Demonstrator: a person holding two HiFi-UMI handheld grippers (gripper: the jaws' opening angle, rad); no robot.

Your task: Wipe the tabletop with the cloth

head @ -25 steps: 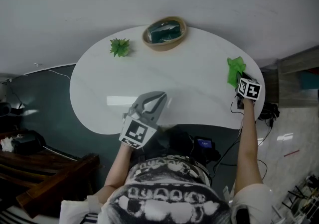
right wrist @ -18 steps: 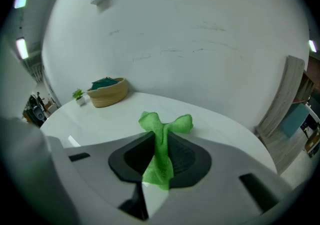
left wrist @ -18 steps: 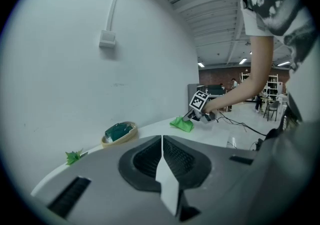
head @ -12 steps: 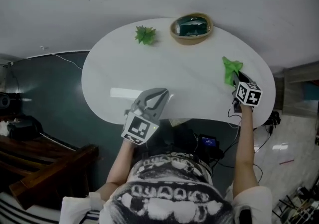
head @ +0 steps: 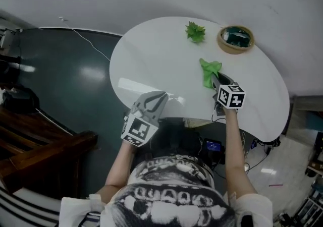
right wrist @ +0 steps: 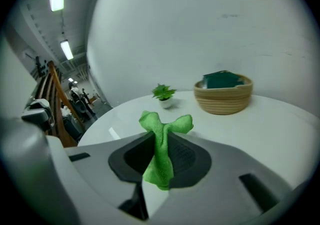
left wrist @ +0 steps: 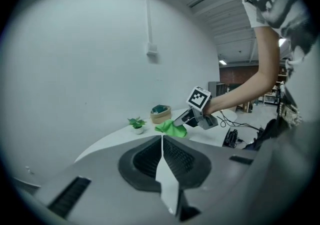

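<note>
Right gripper [head: 216,80] clamped on green cloth [head: 208,68] over tabletop [head: 151,54]; left gripper [head: 160,97] closed tight, holding nothing

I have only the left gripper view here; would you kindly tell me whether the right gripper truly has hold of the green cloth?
Observer: Yes. The right gripper view shows the right gripper with its jaws shut on the green cloth, whose free end sticks out past the tips.
Operator: Thank you. Where does my left gripper sit relative to the table?
Observer: In the head view the left gripper hangs at the near edge of the white table, apart from the green cloth.
</note>
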